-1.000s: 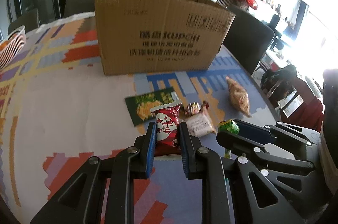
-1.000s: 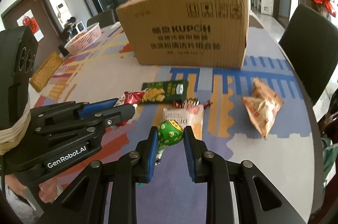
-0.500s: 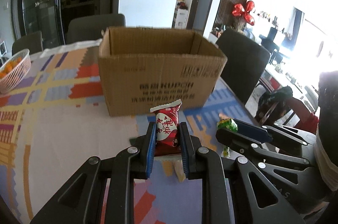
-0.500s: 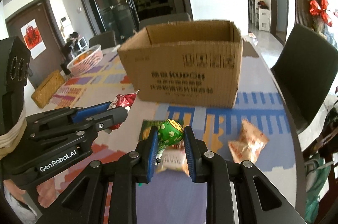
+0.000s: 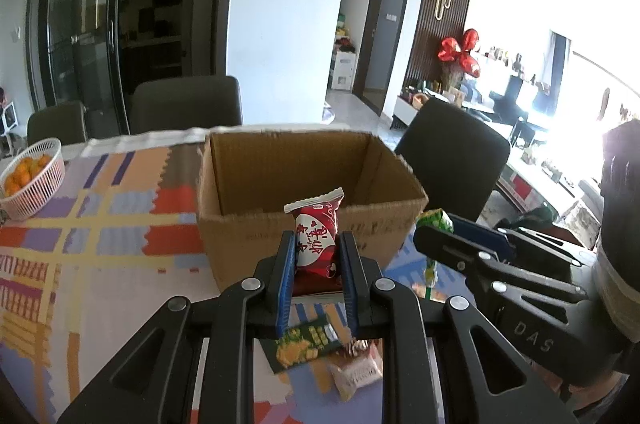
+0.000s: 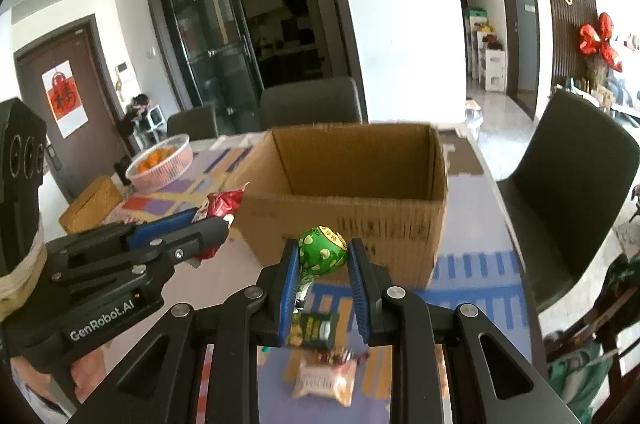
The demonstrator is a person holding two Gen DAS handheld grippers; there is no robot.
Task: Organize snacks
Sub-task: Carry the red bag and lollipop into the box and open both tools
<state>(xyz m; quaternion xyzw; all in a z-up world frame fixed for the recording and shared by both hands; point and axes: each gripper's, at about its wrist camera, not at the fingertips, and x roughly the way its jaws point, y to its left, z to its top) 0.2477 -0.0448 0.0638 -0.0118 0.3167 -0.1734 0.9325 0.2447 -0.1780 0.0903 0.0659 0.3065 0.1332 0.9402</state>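
Both my wrist cams sit just behind each claw, aimed fwd and slightly down, close above the table [image 5: 100,264]; both share the open cardboard box [image 6: 360,207].

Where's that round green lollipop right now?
The lollipop is clamped in the right gripper, held in the air just short of the open cardboard box, with the left gripper beside it.

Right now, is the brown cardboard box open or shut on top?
Open. The brown cardboard box has no flaps over its top, and both views show its bare inner walls; its floor is hidden.
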